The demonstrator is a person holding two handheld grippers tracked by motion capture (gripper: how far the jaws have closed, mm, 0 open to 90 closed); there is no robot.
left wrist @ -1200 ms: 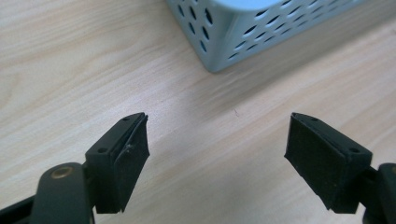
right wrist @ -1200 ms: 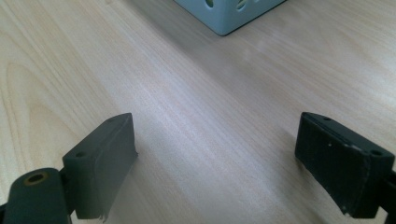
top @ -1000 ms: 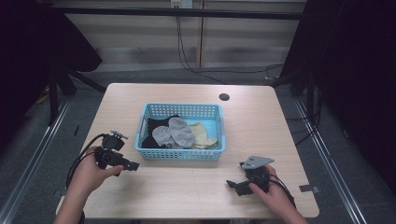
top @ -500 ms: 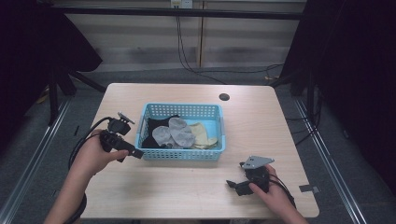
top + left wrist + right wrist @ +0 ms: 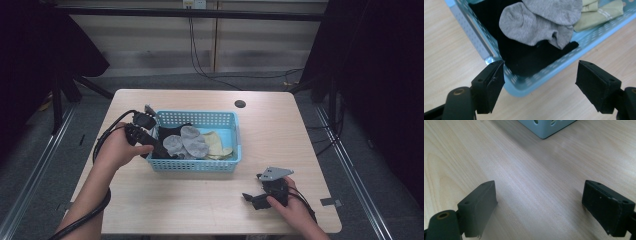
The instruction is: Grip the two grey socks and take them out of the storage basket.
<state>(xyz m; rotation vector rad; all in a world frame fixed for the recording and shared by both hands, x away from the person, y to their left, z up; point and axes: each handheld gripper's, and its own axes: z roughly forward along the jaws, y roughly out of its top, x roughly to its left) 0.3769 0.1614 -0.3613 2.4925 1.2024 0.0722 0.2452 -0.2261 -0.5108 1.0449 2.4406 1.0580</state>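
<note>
A light blue perforated basket [image 5: 200,118] sits mid-table holding socks: a black one [image 5: 167,133], grey ones [image 5: 186,142] and pale yellow ones [image 5: 216,144]. My left gripper [image 5: 159,148] hangs open over the basket's near left corner, jaws wide with nothing between them. In the left gripper view the black sock [image 5: 529,56] and grey socks [image 5: 536,27] lie just beyond the left gripper [image 5: 540,80], above the basket rim [image 5: 524,87]. My right gripper [image 5: 252,198] rests low over the table near the front right, open and empty; the right gripper [image 5: 539,207] faces bare wood, with a basket corner [image 5: 546,127] farther off.
The wooden table [image 5: 280,135] has a dark round hole [image 5: 240,104] at the back. A small grey tag [image 5: 330,202] lies near the front right edge. Cables trail from both grippers. Dark frames and floor rails surround the table.
My left hand has moved right and up from the table's left side to the basket's near left corner. The right hand has stayed put.
</note>
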